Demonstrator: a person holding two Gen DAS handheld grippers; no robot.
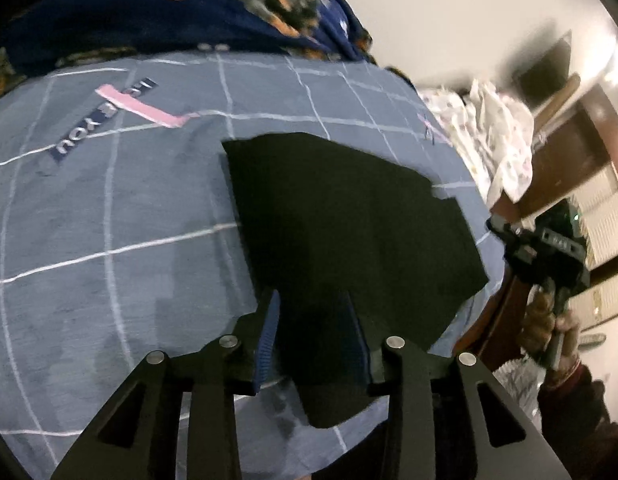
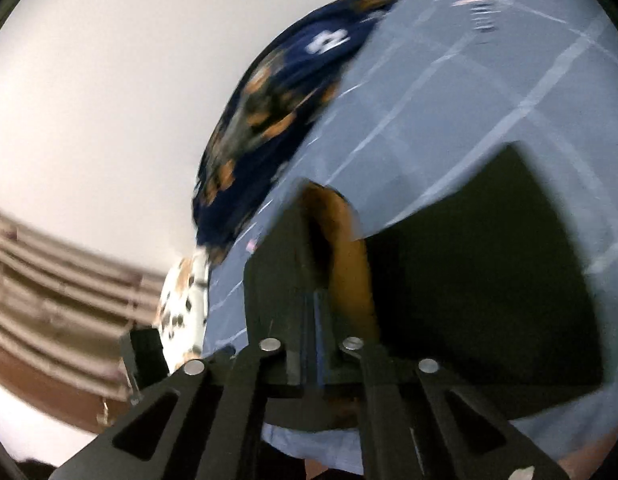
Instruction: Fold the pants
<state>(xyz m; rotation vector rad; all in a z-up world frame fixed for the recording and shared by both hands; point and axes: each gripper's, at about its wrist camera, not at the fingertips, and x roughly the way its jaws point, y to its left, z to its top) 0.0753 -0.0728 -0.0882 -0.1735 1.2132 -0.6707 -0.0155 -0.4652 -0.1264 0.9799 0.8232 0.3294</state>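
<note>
The left gripper point(image 1: 313, 332) has its fingers spread apart over the near edge of the black pants point(image 1: 341, 216), gripping nothing. The pants lie folded flat on the blue-grey checked bedsheet point(image 1: 109, 208), with a navy patterned blanket point(image 1: 169, 4) bunched beyond them. The right gripper point(image 2: 313, 280), blurred, has its fingers pressed together, empty, beside the pants' edge point(image 2: 489, 280).

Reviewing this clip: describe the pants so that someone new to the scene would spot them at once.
Start at the grey-blue bedsheet crossed by thin white grid lines. The pants lie flat on its near right part, folded into a compact block, just ahead of the left gripper. They are the only plain black thing there; the blanket behind is navy with orange patches.
</note>
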